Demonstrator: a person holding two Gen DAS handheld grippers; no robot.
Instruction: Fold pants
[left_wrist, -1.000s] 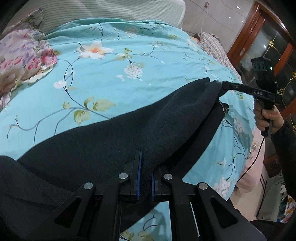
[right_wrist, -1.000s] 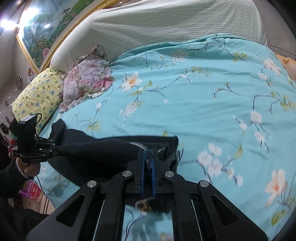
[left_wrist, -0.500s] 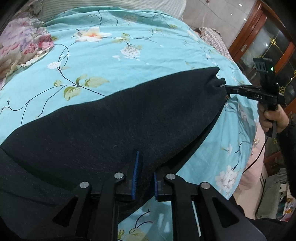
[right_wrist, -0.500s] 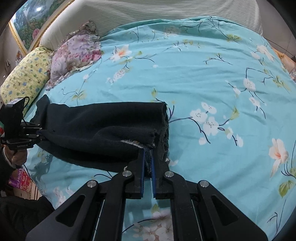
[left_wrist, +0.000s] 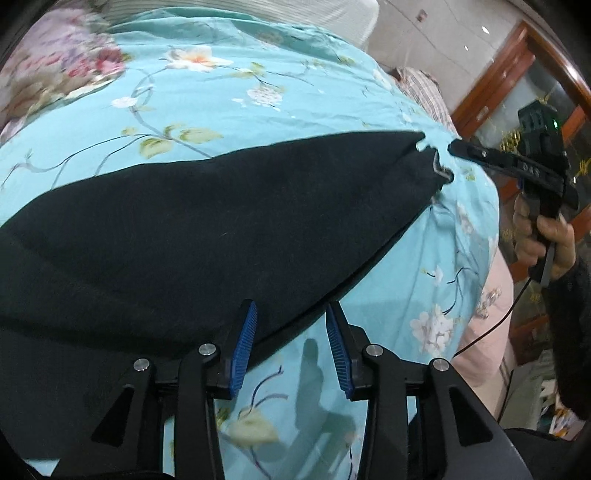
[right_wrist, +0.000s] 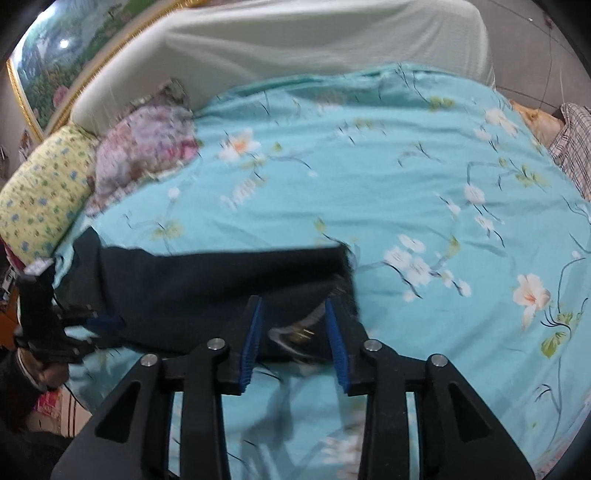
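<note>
The dark pants (left_wrist: 207, 229) lie flat on the turquoise floral bedspread (left_wrist: 240, 99), folded lengthwise. My left gripper (left_wrist: 290, 317) is open with its blue pads at the pants' near edge, holding nothing. My right gripper (right_wrist: 293, 317) is open just behind the waist end of the pants (right_wrist: 221, 288), where a metal clasp (right_wrist: 303, 334) shows between the pads. In the left wrist view the right gripper (left_wrist: 452, 147) sits just off the pants' far end, apart from the cloth. In the right wrist view the left gripper (right_wrist: 88, 325) is at the pants' far left end.
A floral pillow (right_wrist: 147, 151) and a yellow pillow (right_wrist: 40, 192) lie at the head of the bed by the padded headboard (right_wrist: 295, 40). A plaid cloth (right_wrist: 576, 147) lies at the right edge. A wooden cabinet (left_wrist: 517, 92) stands beyond the bed.
Both grippers have opened and let go of the pants. The pants, held raised a second ago, now lie flat on the bedspread, and both grippers have drawn back slightly.
</note>
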